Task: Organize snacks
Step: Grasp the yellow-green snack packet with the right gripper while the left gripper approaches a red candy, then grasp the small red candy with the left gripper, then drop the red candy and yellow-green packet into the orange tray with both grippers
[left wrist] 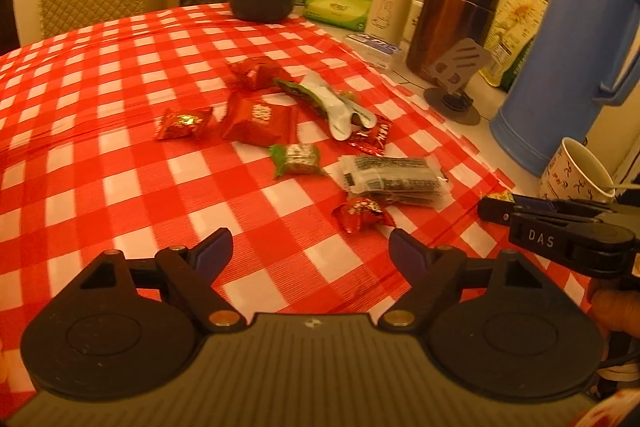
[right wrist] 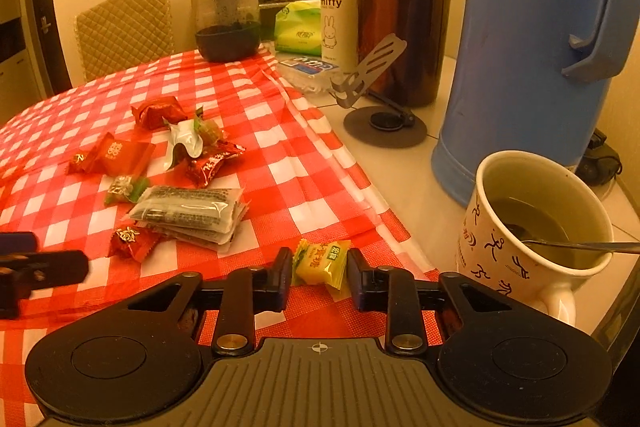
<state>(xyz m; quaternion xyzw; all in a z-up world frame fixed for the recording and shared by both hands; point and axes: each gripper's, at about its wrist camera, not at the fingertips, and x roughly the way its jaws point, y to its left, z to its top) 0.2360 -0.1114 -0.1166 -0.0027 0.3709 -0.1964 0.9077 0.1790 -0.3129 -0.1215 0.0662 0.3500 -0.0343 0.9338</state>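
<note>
Several wrapped snacks lie on the red checked tablecloth: red packets, a green candy, a clear pack of dark seaweed, a small red candy and an opened green-white wrapper. My left gripper is open and empty, just before the small red candy. My right gripper has its jaws on both sides of a yellow candy near the cloth's right edge; they touch it or nearly so. The right gripper also shows in the left wrist view.
A paper cup of tea with a spoon stands right of the yellow candy. Behind it are a blue thermos, a brown canister, a phone stand, a white Miffy bottle, tissues and a dark jar.
</note>
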